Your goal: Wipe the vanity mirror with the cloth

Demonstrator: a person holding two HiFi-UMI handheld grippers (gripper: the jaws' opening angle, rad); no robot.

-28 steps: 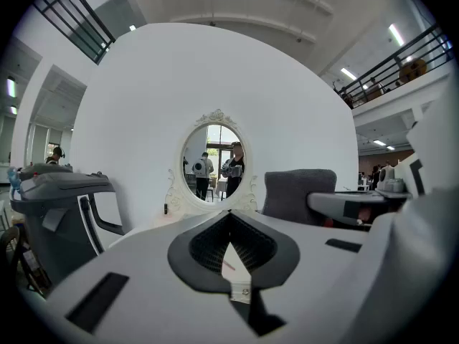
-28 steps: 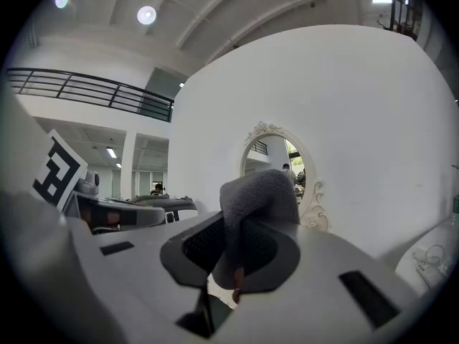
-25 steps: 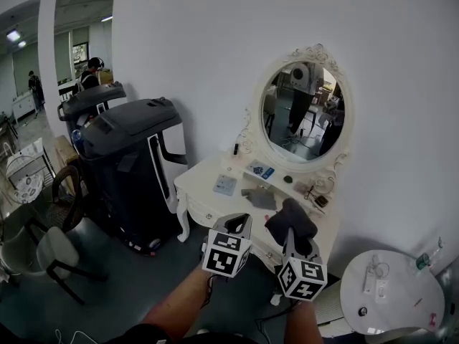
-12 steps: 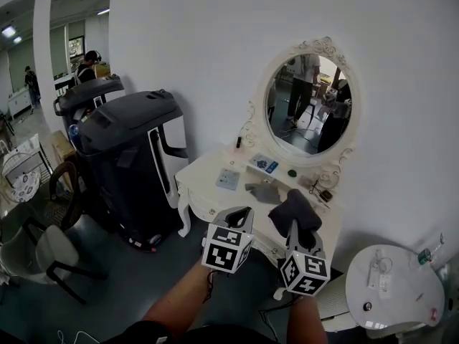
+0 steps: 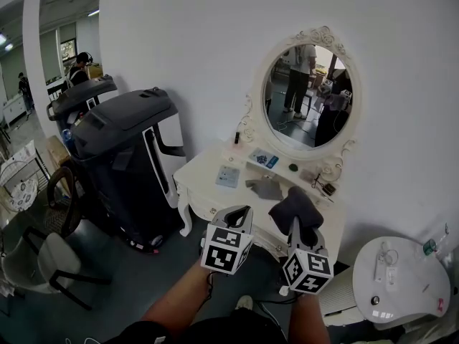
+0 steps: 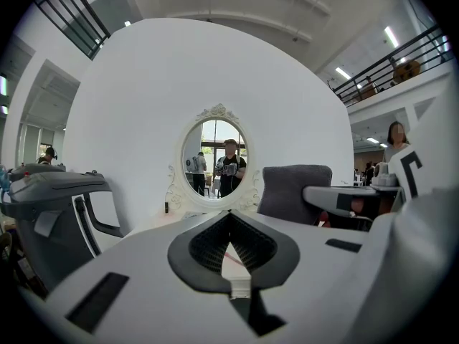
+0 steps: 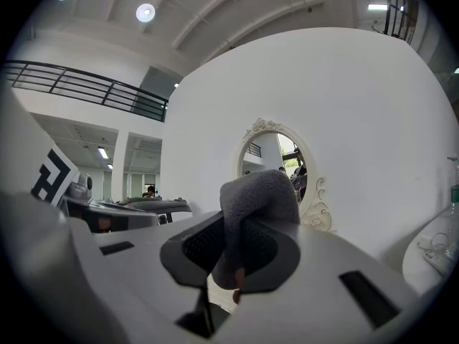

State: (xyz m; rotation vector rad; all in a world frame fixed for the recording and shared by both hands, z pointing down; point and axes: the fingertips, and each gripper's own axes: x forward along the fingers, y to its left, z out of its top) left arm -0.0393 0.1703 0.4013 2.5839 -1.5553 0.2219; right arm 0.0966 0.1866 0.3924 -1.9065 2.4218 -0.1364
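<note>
The grey cloth (image 5: 294, 206), judged soft and light, is being gripped at its bunched fold by the right gripper (image 5: 295, 229) well below the vanity mirror (image 5: 310, 95), while the left gripper (image 5: 240, 215) is being held closed, empty.

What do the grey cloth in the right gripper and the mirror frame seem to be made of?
Cloth, clamped in the right gripper: soft, matte grey fabric, maybe microfibre or fleece; its surface looks fuzzy and it folds limply.
Mirror frame: cream-white, with carved scrolls; painted wood or moulded resin, I cannot tell which.
</note>
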